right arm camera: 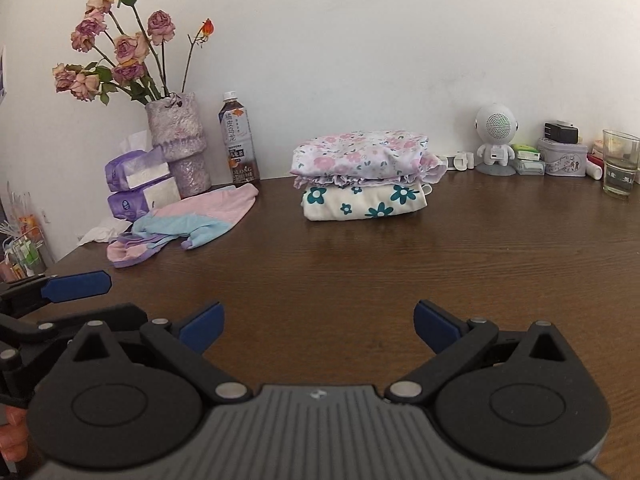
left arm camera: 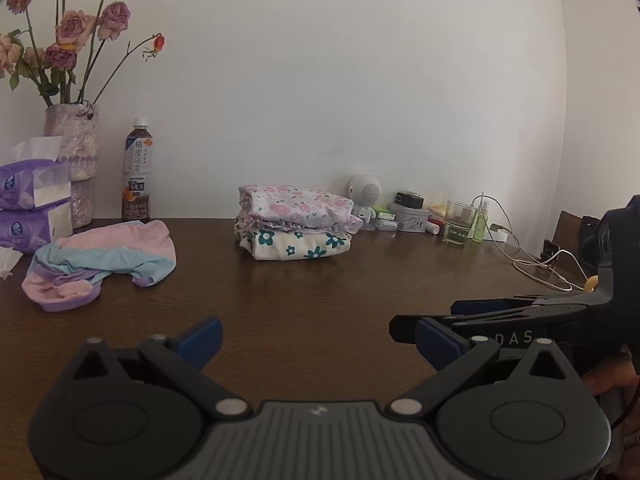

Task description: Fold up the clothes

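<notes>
Your left gripper [left arm camera: 318,338] and right gripper [right arm camera: 318,326] both gape wide, empty. Crumpled pastel garment [left arm camera: 100,262] lies far-left, long axis running diagonally toward the bottle [left arm camera: 137,170].

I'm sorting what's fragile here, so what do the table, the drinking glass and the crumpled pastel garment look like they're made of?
Table: dark brown wood or wood veneer, with visible grain and a slight sheen. Drinking glass: clear glass; see-through, with liquid visible at the bottom. Pastel garment: soft, thin knit-looking fabric, limp and wrinkled.
</notes>
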Action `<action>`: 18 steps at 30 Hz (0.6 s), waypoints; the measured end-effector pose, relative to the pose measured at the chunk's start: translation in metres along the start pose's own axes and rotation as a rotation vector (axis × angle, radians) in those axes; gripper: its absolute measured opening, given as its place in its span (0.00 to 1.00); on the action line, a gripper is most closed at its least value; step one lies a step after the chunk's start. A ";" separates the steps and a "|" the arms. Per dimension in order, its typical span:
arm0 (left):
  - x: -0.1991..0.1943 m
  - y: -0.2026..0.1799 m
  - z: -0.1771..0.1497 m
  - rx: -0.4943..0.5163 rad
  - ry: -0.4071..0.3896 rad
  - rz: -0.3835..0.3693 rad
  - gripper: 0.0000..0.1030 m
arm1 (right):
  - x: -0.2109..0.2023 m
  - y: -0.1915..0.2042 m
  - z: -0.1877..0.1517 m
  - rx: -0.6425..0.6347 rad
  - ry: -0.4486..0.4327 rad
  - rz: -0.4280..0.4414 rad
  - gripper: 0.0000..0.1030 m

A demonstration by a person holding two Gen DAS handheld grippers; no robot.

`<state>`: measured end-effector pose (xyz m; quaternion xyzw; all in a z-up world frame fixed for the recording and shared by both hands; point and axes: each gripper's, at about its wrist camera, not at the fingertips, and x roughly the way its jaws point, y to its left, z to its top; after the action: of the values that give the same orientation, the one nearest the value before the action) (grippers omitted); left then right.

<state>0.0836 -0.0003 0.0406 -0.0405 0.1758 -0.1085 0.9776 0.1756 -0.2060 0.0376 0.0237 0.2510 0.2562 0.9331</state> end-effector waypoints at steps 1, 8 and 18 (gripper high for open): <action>-0.010 -0.003 -0.004 0.010 -0.007 0.002 1.00 | -0.007 0.004 -0.004 -0.004 0.003 0.003 1.00; -0.054 -0.012 -0.027 -0.028 0.020 0.058 1.00 | -0.048 0.027 -0.029 -0.032 0.028 0.010 1.00; -0.092 -0.015 -0.056 -0.008 0.000 0.141 1.00 | -0.083 0.050 -0.062 -0.021 0.054 0.011 1.00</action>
<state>-0.0235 0.0037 0.0209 -0.0317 0.1785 -0.0385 0.9827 0.0605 -0.2083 0.0303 0.0082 0.2730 0.2645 0.9249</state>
